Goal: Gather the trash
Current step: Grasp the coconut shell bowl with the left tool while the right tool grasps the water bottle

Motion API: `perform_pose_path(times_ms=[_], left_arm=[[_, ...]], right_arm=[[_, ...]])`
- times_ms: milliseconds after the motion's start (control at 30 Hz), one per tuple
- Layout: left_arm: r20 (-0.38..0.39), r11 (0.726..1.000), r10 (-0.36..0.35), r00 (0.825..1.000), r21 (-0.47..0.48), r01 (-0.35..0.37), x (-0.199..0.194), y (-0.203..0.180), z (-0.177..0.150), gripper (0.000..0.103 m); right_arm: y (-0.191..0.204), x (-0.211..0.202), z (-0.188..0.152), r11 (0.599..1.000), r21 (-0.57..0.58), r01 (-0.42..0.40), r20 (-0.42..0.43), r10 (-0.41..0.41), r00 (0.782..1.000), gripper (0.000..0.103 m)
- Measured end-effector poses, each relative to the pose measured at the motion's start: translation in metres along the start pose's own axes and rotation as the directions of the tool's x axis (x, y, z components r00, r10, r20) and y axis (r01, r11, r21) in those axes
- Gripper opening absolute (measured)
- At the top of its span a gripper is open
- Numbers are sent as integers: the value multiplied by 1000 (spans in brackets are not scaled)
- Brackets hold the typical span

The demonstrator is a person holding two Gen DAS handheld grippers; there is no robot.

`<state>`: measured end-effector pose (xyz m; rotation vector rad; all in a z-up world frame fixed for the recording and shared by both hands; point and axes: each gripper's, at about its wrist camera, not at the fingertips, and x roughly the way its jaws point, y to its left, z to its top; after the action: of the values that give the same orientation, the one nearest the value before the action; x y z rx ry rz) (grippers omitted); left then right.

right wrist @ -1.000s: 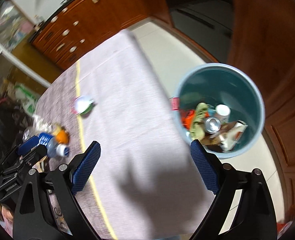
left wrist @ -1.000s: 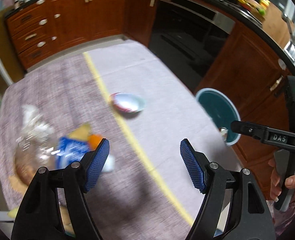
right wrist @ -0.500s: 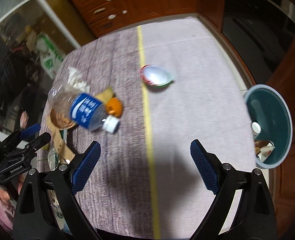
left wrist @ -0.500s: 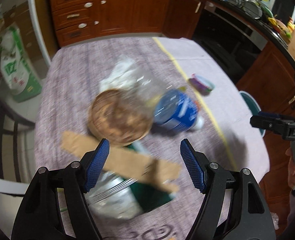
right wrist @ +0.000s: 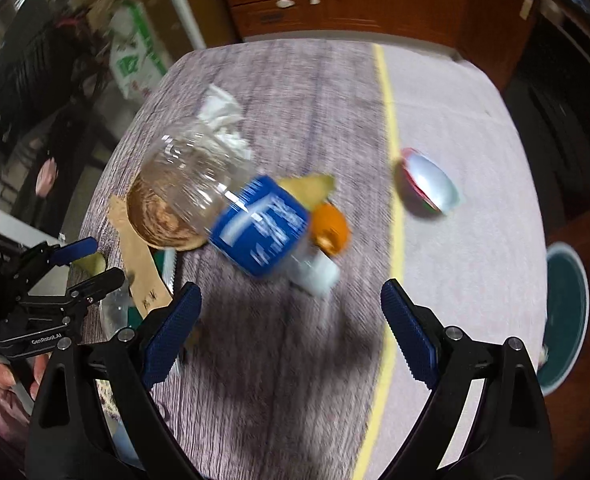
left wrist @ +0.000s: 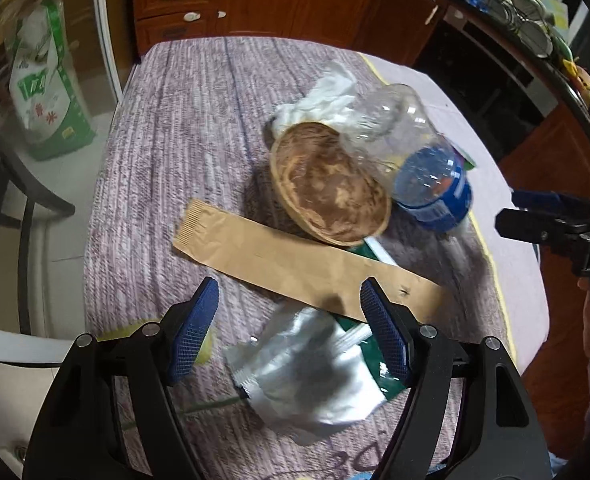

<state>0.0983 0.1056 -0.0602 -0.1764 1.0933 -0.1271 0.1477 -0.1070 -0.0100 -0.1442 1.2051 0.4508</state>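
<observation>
Your left tool (left wrist: 289,322) is wide open and holds nothing, and it hangs right above the crumpled shiny silver wrapper (left wrist: 307,368), which lies on the purple woven tabletop (left wrist: 175,152) straight between its two blue pads. So the left tool is the nearer one for that wrapper, and I think it only needs to go down. Just past the wrapper lies the long flat brown paper sleeve (left wrist: 295,262), and its long side runs across your tool, from left to right. Your right tool (right wrist: 291,330) is wide open and empty too. The clear plastic bottle with the blue label (right wrist: 231,204) lies on its side just ahead of it, a bit to the left. Its white cap end points toward the right tool, and its bottom points away to the far left
</observation>
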Motion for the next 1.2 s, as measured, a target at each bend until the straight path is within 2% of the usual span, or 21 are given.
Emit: perform_pose_path(times_ms=[200,333,433,500,533,567,667,800,933,1100,1133,1167,1200], left_arm=[[28,999,-20,999,-24,21,2,17,23,74],[28,999,-26,999,-19,26,8,19,36,74],[21,999,-35,999,-10,35,15,18,42,74],[21,999,-38,999,-4,39,18,17,44,74],[18,999,-42,999,-2,42,21,15,46,74],[16,999,-45,999,-2,45,23,16,47,74],[13,999,-52,999,-2,52,30,13,51,74],[31,998,-51,998,25,50,34,3,58,74],[19,996,-65,998,56,64,39,-7,62,68],[4,997,-39,999,60,39,51,-11,62,66],[6,998,-33,999,60,32,52,-12,61,60],[7,998,-22,1000,58,22,52,-12,60,48],[4,998,-20,1000,56,20,53,-12,59,42]], right_arm=[[29,26,31,990,-137,37,0,-37,999,87],[37,41,44,985,-168,27,-17,-30,999,87],[38,48,48,983,-180,30,-21,-35,999,87],[40,54,49,984,-176,2,-37,-9,999,86],[40,54,49,985,-175,-3,-38,-4,999,83],[40,56,48,985,-173,-13,-39,6,999,75],[39,54,45,986,-168,-13,-28,8,1000,70],[30,41,43,992,-110,-63,-12,62,998,69],[15,22,43,994,-43,-101,18,102,995,69],[-1,3,37,993,-2,-114,49,114,992,68],[-6,0,35,993,9,-121,53,121,991,68],[-9,-2,34,992,16,-124,55,123,991,67],[-11,-4,33,992,23,-124,56,123,991,66]])
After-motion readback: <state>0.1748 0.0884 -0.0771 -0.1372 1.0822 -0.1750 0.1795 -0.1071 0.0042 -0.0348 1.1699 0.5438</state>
